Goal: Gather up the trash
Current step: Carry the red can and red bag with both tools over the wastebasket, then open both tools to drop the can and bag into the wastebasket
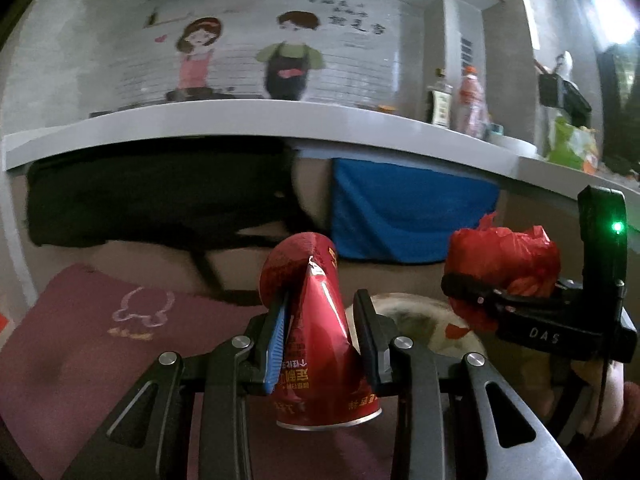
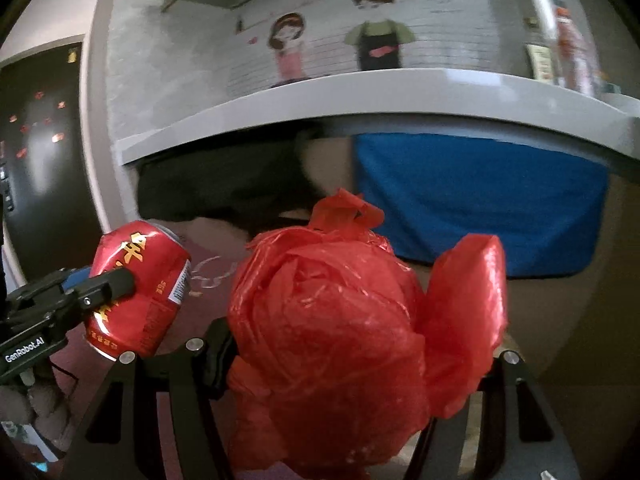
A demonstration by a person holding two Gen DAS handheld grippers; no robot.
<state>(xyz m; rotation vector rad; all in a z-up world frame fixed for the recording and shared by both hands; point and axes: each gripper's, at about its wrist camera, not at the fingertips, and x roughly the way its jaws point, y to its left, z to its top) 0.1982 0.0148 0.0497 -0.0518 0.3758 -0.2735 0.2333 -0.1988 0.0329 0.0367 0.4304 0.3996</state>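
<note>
My left gripper (image 1: 320, 312) is shut on a crushed red drink can (image 1: 316, 344), held in the air; the can is pinched flat between the pads. It also shows in the right wrist view (image 2: 140, 288), at the left, with the left gripper (image 2: 116, 280) clamped on it. My right gripper (image 2: 348, 344) is shut on a bulging red plastic bag (image 2: 332, 328) that hides most of its fingers. In the left wrist view the bag (image 1: 504, 264) and right gripper (image 1: 480, 292) are at the right.
A grey counter edge (image 1: 280, 124) runs across above, with bottles (image 1: 472, 100) on it at the right. Under it hang a black cloth (image 1: 152, 192) and a blue cloth (image 1: 408, 208). A maroon mat (image 1: 100, 340) lies below left. A pale round bin rim (image 1: 420, 316) is below the grippers.
</note>
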